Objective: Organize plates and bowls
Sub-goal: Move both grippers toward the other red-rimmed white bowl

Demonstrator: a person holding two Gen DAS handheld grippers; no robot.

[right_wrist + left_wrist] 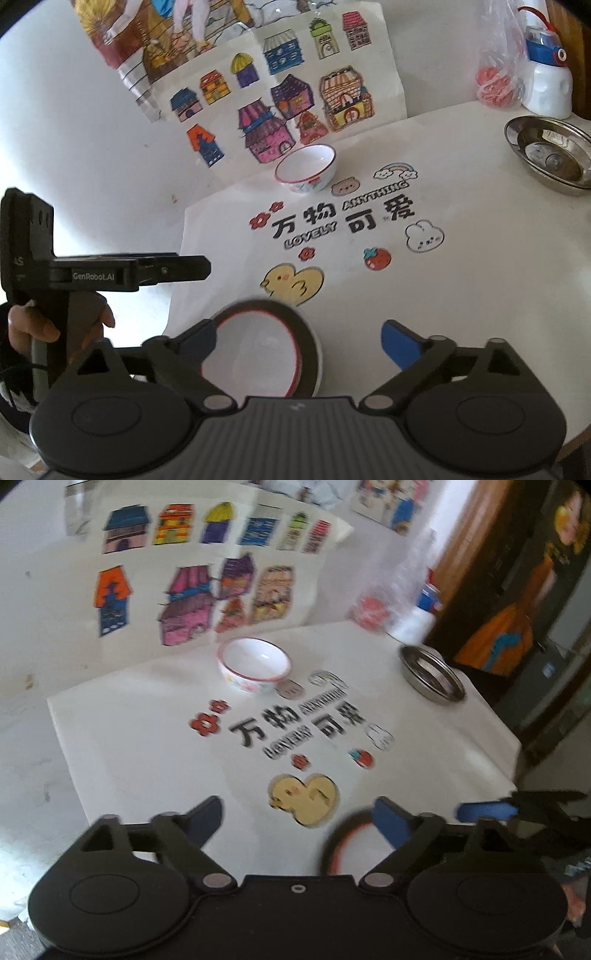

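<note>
The left gripper (297, 814) hangs low over the near edge of the counter (110, 738), its blue-tipped fingers (388, 818) spread wide with nothing between them. The right gripper (299, 341) is likewise released, fingers parted, poised just above the near bowl (258, 350); its left finger (197, 341) overlaps the rim in that view, though whether it touches I cannot tell. This near bowl is white inside with a thin red line around the lip, and it sits at the front edge of the white mat (461, 277) with cartoon stickers, just in front of the yellow duck sticker (291, 282).

Further back on the mat stands a small bowl (306, 170), white with a red rim and a floral pattern on its outside, upright, close to the drawing of coloured houses (288, 99) propped behind it. Off at the far right corner are the steel plates (550, 151), what looks like two nested together, well apart from both bowls. Behind them lean a clear plastic bag (496, 74) with something red inside and a white bottle with a blue cap (546, 81).

From the right wrist view, the left gripper shows side-on at the left, gripped by a hand (33, 328)
</note>
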